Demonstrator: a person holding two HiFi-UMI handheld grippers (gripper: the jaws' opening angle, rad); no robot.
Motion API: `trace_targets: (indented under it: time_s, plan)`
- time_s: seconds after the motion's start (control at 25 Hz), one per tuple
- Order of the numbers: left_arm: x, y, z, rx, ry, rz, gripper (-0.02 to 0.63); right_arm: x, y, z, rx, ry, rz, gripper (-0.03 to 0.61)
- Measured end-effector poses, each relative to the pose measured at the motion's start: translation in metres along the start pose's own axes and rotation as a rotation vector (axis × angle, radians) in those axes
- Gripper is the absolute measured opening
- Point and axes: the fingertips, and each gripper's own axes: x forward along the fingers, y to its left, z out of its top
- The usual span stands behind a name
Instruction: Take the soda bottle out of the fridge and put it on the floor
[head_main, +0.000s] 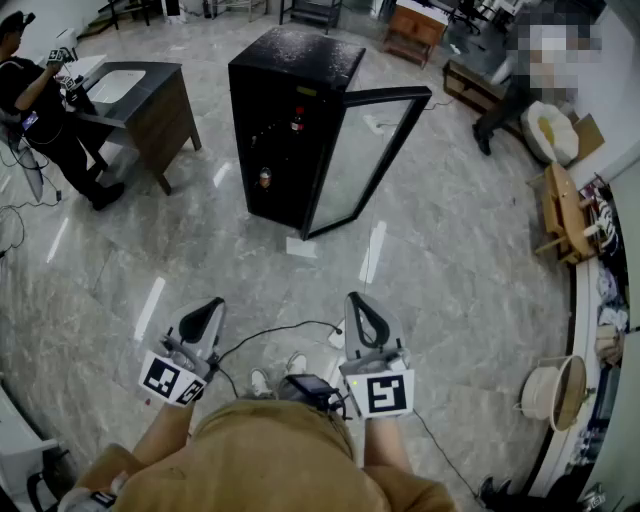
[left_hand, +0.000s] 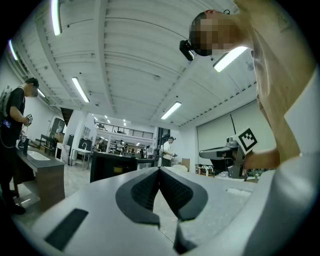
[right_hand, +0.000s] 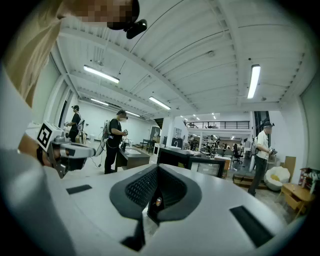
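The black mini fridge stands on the marble floor a few steps ahead, its glass door swung open to the right. On its upper shelf stands a dark bottle with a red cap; a round brownish item sits lower down. Both grippers are held low and level near my waist, far from the fridge. My left gripper is shut and empty. So is my right gripper, its jaws meeting at the tips. The fridge also shows beyond the right jaws.
A dark desk with a white sink stands left of the fridge, with a person beside it. A wooden chair and a round basket line the right wall. A cable and a paper lie on the floor.
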Motion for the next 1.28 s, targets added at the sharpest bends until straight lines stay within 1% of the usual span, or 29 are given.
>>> trace_targets:
  time_s: [0.12,0.24,0.44,0.64,0.76,0.88,1.0,1.12,1.28]
  plan:
    - [0.007,-0.004,-0.002,0.001,0.003,0.018,0.002,0.001,-0.009,0.005,0.014,-0.022,0.004,0.0]
    - [0.02,-0.007,-0.001,0.021,0.002,0.018,0.002,0.006,-0.018,0.005,0.02,-0.037,0.008,0.0]
    - [0.026,0.001,0.001,-0.038,-0.022,0.059,0.002,0.014,-0.02,0.003,0.015,-0.043,0.046,0.0]
    - [0.041,0.001,-0.009,-0.051,-0.002,0.08,0.002,0.027,-0.039,-0.002,0.09,-0.062,0.048,0.002]
    - [0.054,0.005,-0.008,-0.049,-0.007,0.094,0.002,0.04,-0.052,-0.007,0.076,-0.057,0.058,0.002]
    - [0.07,0.011,-0.009,-0.048,-0.012,0.12,0.002,0.057,-0.056,-0.012,0.06,-0.053,0.108,0.002]
    - [0.088,0.013,-0.01,-0.021,-0.016,0.134,0.002,0.072,-0.063,-0.016,0.042,-0.057,0.152,0.002]
    - [0.094,0.023,-0.01,0.028,-0.006,0.156,0.002,0.084,-0.072,-0.017,0.061,-0.071,0.156,0.002]
    - [0.093,0.041,-0.004,0.027,-0.006,0.208,0.002,0.087,-0.075,-0.023,0.065,-0.057,0.185,0.002]
